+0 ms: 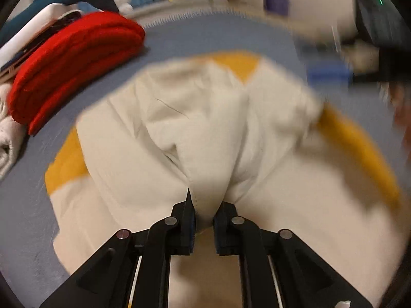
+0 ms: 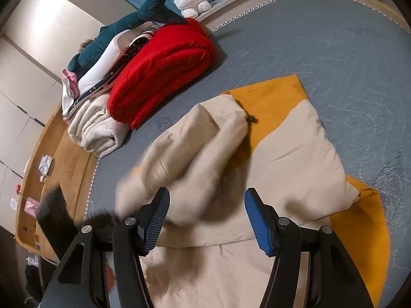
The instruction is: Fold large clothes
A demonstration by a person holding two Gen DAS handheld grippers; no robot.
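Note:
A cream and mustard-yellow jacket (image 1: 205,118) lies partly folded on the grey bed cover (image 1: 231,33). My left gripper (image 1: 205,205) is shut on a pinched fold of the jacket's cream fabric and holds it lifted. In the right wrist view the same jacket (image 2: 290,148) lies below my right gripper (image 2: 206,218), which is open and empty just above the cloth. A cream part of the jacket (image 2: 195,154) hangs raised and blurred in front of the right fingers.
A folded red garment (image 2: 164,74) and a rolled cream garment (image 2: 95,131) lie at the bed's left, with a shark plush (image 2: 123,28) and white plush (image 2: 191,1) behind. The wooden bed frame (image 2: 66,159) runs along the left.

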